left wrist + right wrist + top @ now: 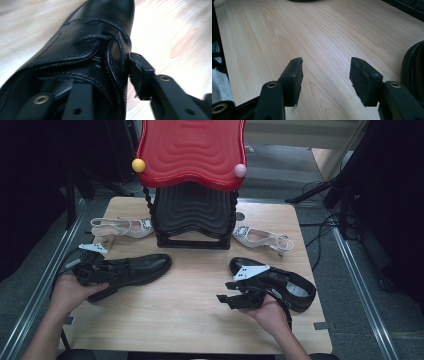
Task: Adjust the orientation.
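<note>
Two black leather lace-up shoes lie on the wooden table (190, 320). The left shoe (135, 267) points right; my left gripper (107, 270) is at its heel end. In the left gripper view, one jaw sits inside the shoe's (82, 50) opening and the other pad presses its outer side beside the laces, so the left gripper (107, 75) is shut on the shoe's wall. My right gripper (225, 301) hovers open over bare wood, just left of the right shoe (290, 282). Nothing is between the right gripper's (325, 72) pads; the shoe's edge (414, 67) shows at the right.
A red wavy-topped stand (192, 155) on a black base (192, 215) rises at the table's back centre, with a yellow ball (138, 165) and a pink ball (240, 170) at its corners. White slingback heels lie on either side (122, 226) (260, 238).
</note>
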Available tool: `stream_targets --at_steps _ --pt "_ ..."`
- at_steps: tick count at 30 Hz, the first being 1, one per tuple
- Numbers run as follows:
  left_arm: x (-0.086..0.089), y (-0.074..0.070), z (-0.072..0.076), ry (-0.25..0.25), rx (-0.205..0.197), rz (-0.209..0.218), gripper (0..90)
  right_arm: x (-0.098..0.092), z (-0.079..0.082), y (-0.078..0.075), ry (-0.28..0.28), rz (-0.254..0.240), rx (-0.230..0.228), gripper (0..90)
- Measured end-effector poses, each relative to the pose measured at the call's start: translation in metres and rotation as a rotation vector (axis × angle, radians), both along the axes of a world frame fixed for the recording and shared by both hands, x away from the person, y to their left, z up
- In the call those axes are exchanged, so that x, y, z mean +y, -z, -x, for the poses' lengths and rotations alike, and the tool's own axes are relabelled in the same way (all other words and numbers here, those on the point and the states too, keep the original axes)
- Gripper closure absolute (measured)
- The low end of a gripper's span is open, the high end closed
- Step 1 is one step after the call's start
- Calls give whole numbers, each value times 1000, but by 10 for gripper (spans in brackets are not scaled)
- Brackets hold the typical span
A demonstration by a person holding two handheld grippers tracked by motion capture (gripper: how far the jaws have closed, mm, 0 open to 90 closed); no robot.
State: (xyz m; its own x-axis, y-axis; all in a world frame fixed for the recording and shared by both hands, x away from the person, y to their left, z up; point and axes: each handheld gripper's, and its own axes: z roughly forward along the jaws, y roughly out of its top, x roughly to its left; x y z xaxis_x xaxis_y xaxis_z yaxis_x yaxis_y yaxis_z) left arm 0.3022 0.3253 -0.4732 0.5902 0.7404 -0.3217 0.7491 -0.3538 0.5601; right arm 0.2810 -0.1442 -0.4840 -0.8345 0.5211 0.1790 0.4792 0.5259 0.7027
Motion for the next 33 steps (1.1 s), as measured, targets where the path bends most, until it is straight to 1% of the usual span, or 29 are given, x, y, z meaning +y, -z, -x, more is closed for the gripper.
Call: stream_targets --at_steps 2,3,5,7,10,11,13,14,15,16,17,18,19,20,23,24,27,29,30,31,33 --pt "2 1 -1 -3 20 28 716 0 0 0 1 -2 1 459" --pt "2 1 -1 -3 20 28 733 0 -1 0 1 -2 3 459" --pt "-1 -2 0 -11 9 21 744 1 -1 1 0 0 4 459" --pt "-1 -3 0 -16 8 21 746 1 0 1 0 1 5 459" --pt "-6 -6 0 -7 7 33 792 2 0 1 -6 -1 3 459" --pt "-8 -8 0 -10 4 28 791 2 -1 1 -5 -3 4 458" --pt "-14 -16 1 -6 1 44 794 1 -1 1 -2 -4 4 457" --pt "-14 -16 1 -6 1 44 794 1 -1 1 -2 -4 4 457" --pt "-20 -24 2 -4 -18 57 794 0 -2 1 2 -8 5 457" --pt "-20 -24 2 -4 -18 57 794 0 -2 0 9 -7 10 456" --pt "-24 -28 2 -1 -21 61 794 0 -2 0 12 -8 10 456" --pt "-35 -36 2 19 -36 52 793 -1 -1 0 15 -8 10 455" --pt "-35 -36 2 19 -36 52 793 -1 -1 0 15 -8 10 455" --pt "-49 -42 1 46 -46 41 792 -2 -1 -1 13 -8 6 452" --pt "-68 -49 0 62 -50 45 788 -3 -1 -1 16 -10 1 449" --pt "-68 -49 0 62 -50 45 789 -3 -1 -1 16 -10 1 449" --pt "-88 -52 -5 88 -46 59 788 -4 -1 -1 23 -11 3 446" --pt "-98 -52 -8 96 -34 69 788 -5 0 -1 26 -4 0 441" --pt "-112 -52 -11 106 -33 70 788 -6 0 -1 29 -4 -1 440" --pt "-112 -52 -11 106 -33 70 787 -6 0 -1 29 -4 -1 440" --pt "-126 -50 -13 115 -32 66 788 -6 1 -1 34 -3 3 438"
